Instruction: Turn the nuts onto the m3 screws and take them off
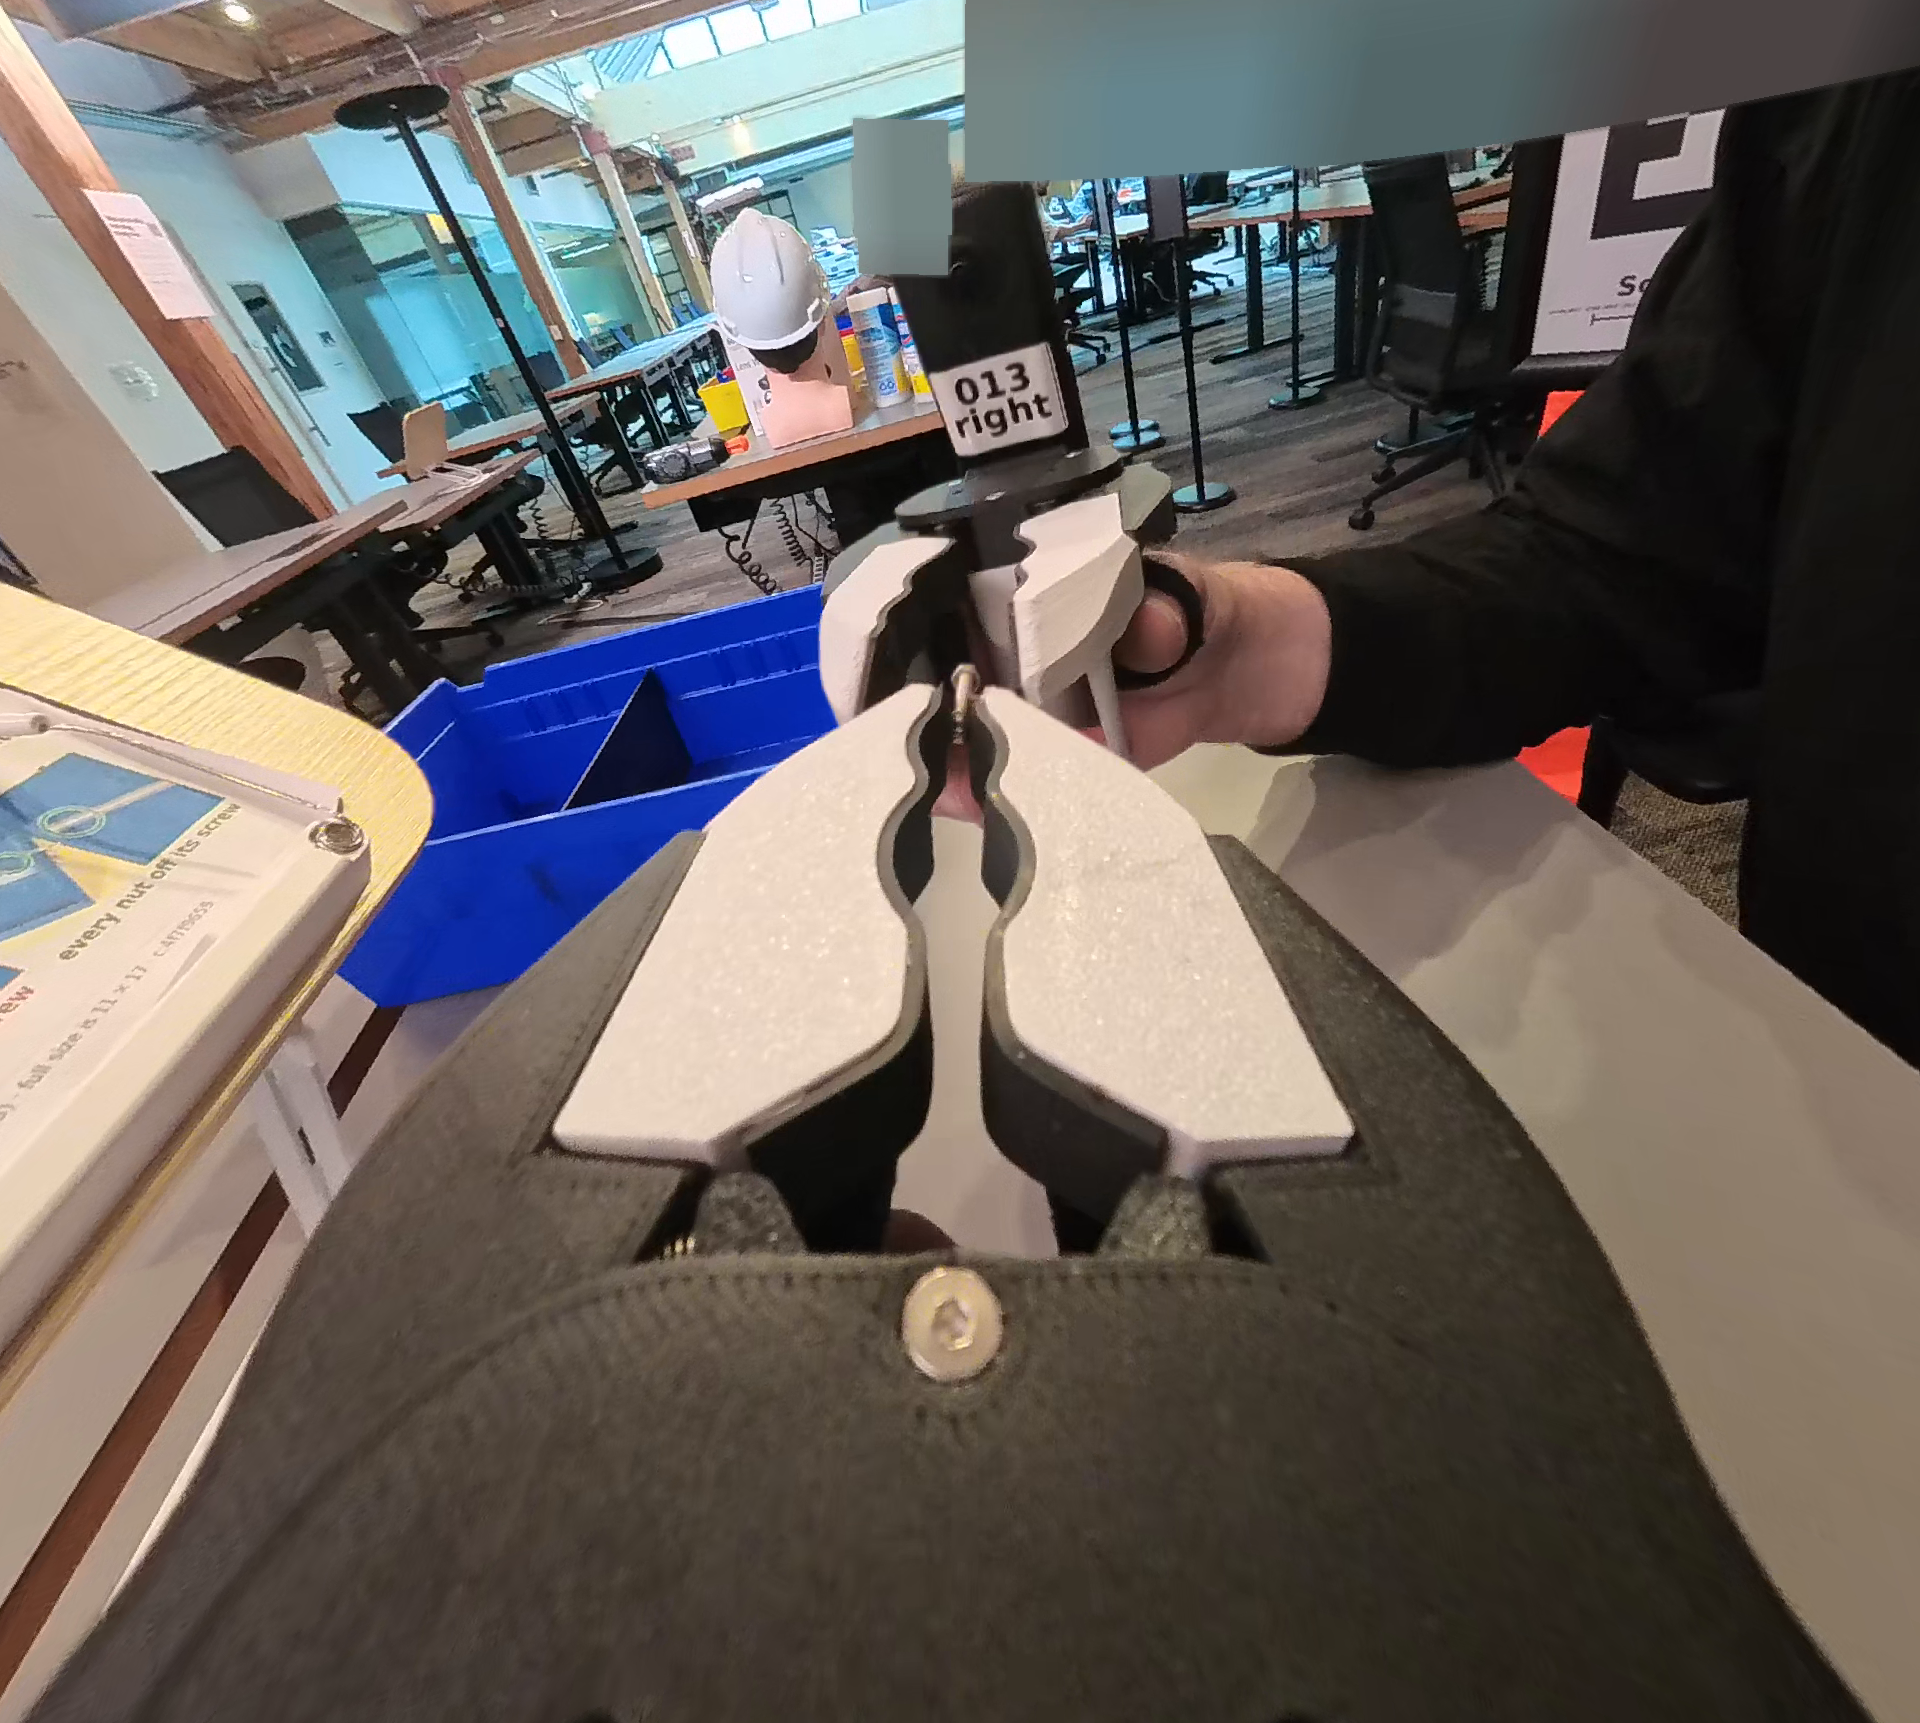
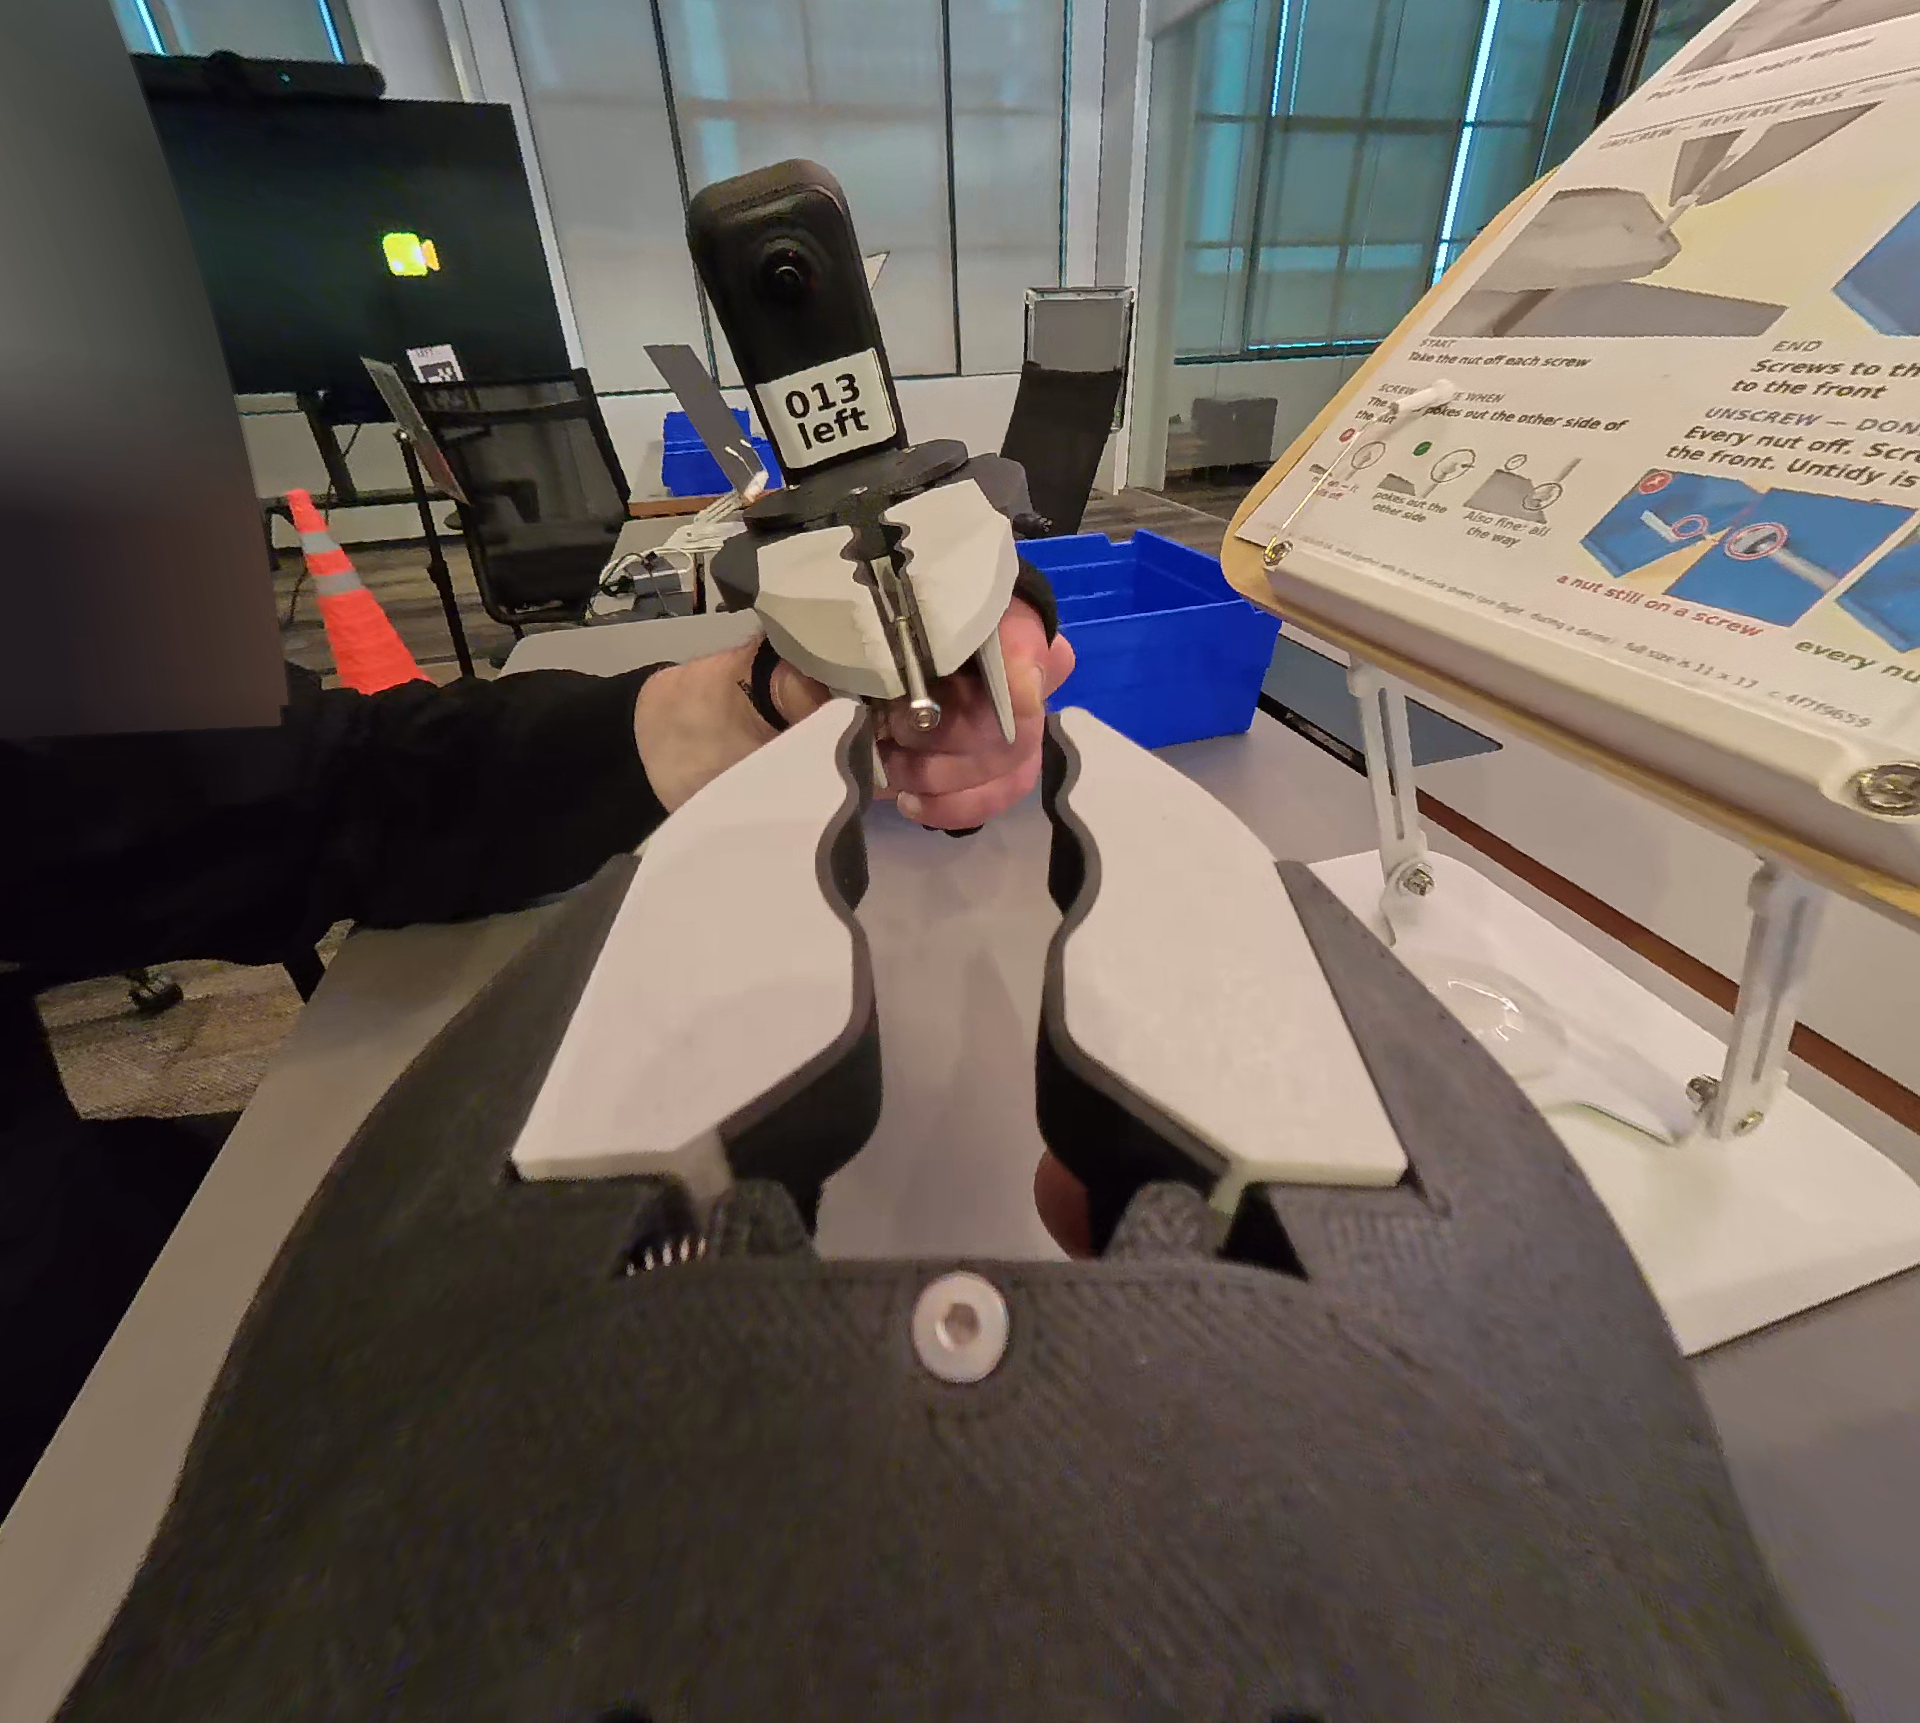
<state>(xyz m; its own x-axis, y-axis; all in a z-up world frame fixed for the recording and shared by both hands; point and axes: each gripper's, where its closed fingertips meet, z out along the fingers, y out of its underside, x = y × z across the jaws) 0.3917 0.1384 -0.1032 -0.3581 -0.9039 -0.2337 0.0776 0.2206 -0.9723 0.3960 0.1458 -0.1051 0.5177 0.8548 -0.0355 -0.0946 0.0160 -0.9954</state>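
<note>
Screw (image 2: 906,653): clenched in left gripper (image 1: 964,709) jaws, head toward right gripper (image 2: 951,738), whose jaws stand released. Blue bin (image 1: 582,800) on counter (image 1: 1558,977).

Around me, an open office: desks (image 1: 831,452) on wood floor (image 1: 1299,447), tall windows (image 2: 810,146), a dark screen (image 2: 353,250), an orange cone (image 2: 348,603).

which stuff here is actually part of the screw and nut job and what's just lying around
Part of the job:
- screw, clamped in the left hand-held gripper
- right hand-held gripper, open, facing the screw's end
- blue bin
- instruction board on its stand

Just lying about:
- orange cone
- white hard hat
- dark screen
- office chair
</note>
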